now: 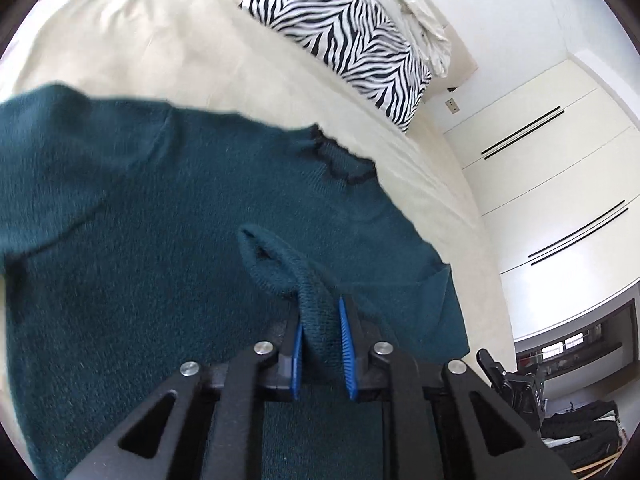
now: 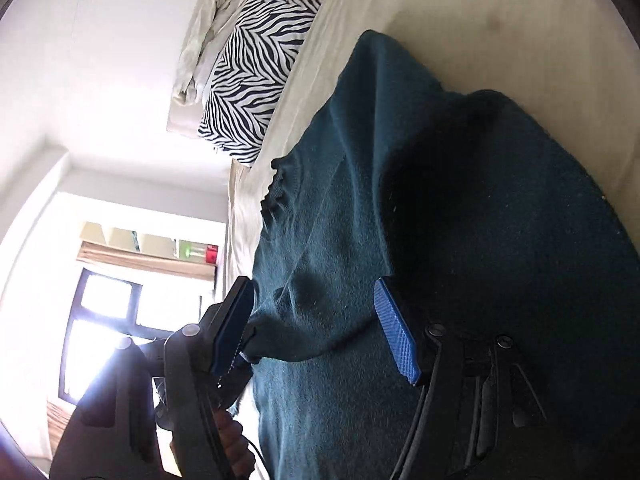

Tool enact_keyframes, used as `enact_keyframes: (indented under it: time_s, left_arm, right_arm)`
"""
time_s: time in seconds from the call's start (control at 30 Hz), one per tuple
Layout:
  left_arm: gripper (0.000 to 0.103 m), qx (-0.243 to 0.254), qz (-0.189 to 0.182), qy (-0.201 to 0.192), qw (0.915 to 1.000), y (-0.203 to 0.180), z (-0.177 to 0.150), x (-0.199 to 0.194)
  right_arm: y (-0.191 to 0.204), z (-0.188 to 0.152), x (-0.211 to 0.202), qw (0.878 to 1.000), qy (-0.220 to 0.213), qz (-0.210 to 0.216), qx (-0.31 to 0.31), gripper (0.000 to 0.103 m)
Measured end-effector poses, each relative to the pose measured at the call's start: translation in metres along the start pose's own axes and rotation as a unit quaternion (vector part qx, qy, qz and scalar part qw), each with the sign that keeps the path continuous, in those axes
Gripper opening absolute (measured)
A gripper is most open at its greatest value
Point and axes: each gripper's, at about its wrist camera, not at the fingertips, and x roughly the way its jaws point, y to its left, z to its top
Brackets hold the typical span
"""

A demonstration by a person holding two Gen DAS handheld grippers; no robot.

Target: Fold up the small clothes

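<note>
Item: teal knit sweater [image 1: 160,220], lying spread on the cream-sheeted bed [image 1: 160,40], dark-trimmed neckline [image 1: 340,160] towards the zebra-print pillow [image 1: 340,36]. A pale crumpled cloth [image 1: 416,4] sits beyond the pillow, well apart from the work.

Left claw [image 1: 322,344]: clenched on a ribbed cuff or sleeve end [image 1: 280,264], which rises in a loop above the body of the garment. The blue pads [image 1: 346,344] pinch the knit between them.

Right claw [image 2: 316,328]: released, jaws wide, set low over the sweater with a raised ridge of cloth [image 2: 304,320] between them. Whether the pads touch the fabric cannot be told. In the right wrist view the left gripper shows just beyond the near jaw, at the bed's edge.

Hazards, as judged:
- Slip — the knit is thick and springy; a shallow pinch on the cuff may let it slide out mid-carry, dropping the sleeve short of its fold line.
- Drag — lifting the sleeve without the body pinned may pull the whole sweater across the smooth sheet, skewing it.
- Bunching — the right claw, if it closes on the ridge, may catch two layers and set a crease in the wrong place.
- Edge — the sweater's side lies near the bed's edge; a hard pull that way could tip part of it over.
</note>
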Motion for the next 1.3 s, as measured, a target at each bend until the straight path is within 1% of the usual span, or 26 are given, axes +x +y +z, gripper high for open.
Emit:
enact_keyframes:
  time_s: [0.1,0.17,0.23,0.33,0.37,0.4,0.43,0.5,0.53,0.57,0.6,0.67,0.73,0.77,0.8,0.83,0.87,0.9,0.93,1.0,1.1,1.17,1.2,1.23,1.3]
  left_arm:
    - [0.008,0.045,0.002,-0.051,0.9977,-0.017,0.017,-0.017]
    - [0.008,0.065,0.004,-0.074,0.9952,-0.022,0.025,-0.024]
    - [0.007,0.065,0.013,-0.077,0.9948,-0.018,0.030,-0.024]
    - [0.007,0.049,0.027,-0.060,0.9966,-0.005,0.025,-0.022]
    - [0.009,0.050,0.046,-0.056,0.9961,-0.002,0.019,-0.022]
    - [0.026,0.049,0.064,-0.048,0.9956,0.001,0.013,-0.023]
    - [0.054,0.045,0.070,-0.039,0.9957,0.005,0.006,-0.022]
    - [0.075,0.033,0.086,-0.030,0.9953,0.013,-0.006,-0.020]
    - [0.075,0.029,0.092,-0.021,0.9951,0.016,-0.011,-0.017]
    - [0.075,0.026,0.091,-0.006,0.9955,0.017,-0.016,-0.012]
    - [0.073,0.024,0.082,0.007,0.9963,0.018,-0.020,-0.007]
    - [0.064,0.029,0.076,0.032,0.9962,0.016,-0.025,0.007]
    - [0.042,0.026,0.083,0.049,0.9950,0.016,-0.024,0.022]
    - [0.037,0.024,0.089,0.052,0.9943,0.017,-0.022,0.028]
    - [0.027,0.025,0.094,0.053,0.9938,0.017,-0.022,0.030]
    - [0.021,0.024,0.096,0.056,0.9935,0.017,-0.019,0.032]
    - [0.019,0.026,0.095,0.058,0.9935,0.016,-0.017,0.032]
    - [0.013,0.032,0.094,0.057,0.9934,0.013,-0.015,0.031]
    - [0.013,0.038,0.092,0.054,0.9936,0.010,-0.013,0.028]
    - [0.012,0.050,0.088,0.033,0.9943,0.000,-0.007,0.015]
    - [0.012,0.080,0.074,-0.027,0.9936,-0.022,0.006,-0.011]
    - [0.012,0.109,0.062,-0.066,0.9899,-0.038,0.014,-0.026]
    - [0.012,0.121,0.062,-0.079,0.9875,-0.044,0.017,-0.030]
    - [0.012,0.129,0.064,-0.086,0.9858,-0.047,0.021,-0.030]
    - [0.012,0.125,0.064,-0.086,0.9864,-0.042,0.028,-0.024]
  right_arm:
    - [-0.008,0.006,-0.003,0.999,-0.003,0.014,0.030,0.062]
    - [-0.006,0.011,0.010,0.999,0.000,0.017,0.040,0.062]
    - [-0.003,0.019,0.016,0.999,-0.002,0.022,0.045,0.062]
    - [0.001,0.030,0.016,0.998,-0.020,0.024,0.060,0.062]
    - [0.001,0.032,0.016,0.997,-0.020,0.026,0.065,0.062]
    - [0.002,0.032,0.014,0.998,-0.017,0.025,0.063,0.062]
    - [0.002,0.029,0.010,0.998,-0.013,0.015,0.056,0.062]
    - [0.002,0.020,0.004,0.999,-0.008,0.001,0.041,0.062]
    - [0.000,0.015,0.001,0.999,-0.004,-0.005,0.036,0.062]
    - [-0.003,0.009,-0.001,0.999,-0.003,-0.007,0.034,0.062]
    - [-0.006,0.005,-0.005,0.999,-0.004,-0.003,0.035,0.062]
    - [-0.009,-0.001,-0.012,0.999,-0.009,-0.010,0.036,0.062]
    - [-0.010,-0.004,-0.020,0.999,-0.016,-0.007,0.031,0.062]
    - [-0.010,-0.004,-0.022,0.999,-0.016,-0.008,0.030,0.062]
    - [-0.011,-0.003,-0.023,0.999,-0.013,-0.008,0.031,0.062]
    - [-0.011,-0.003,-0.024,0.999,-0.011,-0.007,0.034,0.062]
    - [-0.012,-0.002,-0.025,0.999,-0.012,-0.007,0.036,0.062]
    - [-0.012,-0.001,-0.025,0.999,-0.013,-0.006,0.037,0.062]
    - [-0.012,0.001,-0.024,0.999,-0.013,-0.007,0.037,0.062]
    - [-0.012,0.004,-0.020,0.999,-0.015,-0.001,0.044,0.062]
    - [-0.010,0.010,-0.013,0.998,-0.016,0.011,0.053,0.063]
    - [-0.006,0.014,-0.005,0.998,-0.015,0.019,0.056,0.063]
    - [-0.002,0.017,-0.001,0.998,-0.012,0.021,0.055,0.063]
    - [0.001,0.019,0.004,0.998,-0.011,0.022,0.054,0.063]
    - [0.005,0.026,0.015,0.998,-0.010,0.024,0.056,0.063]
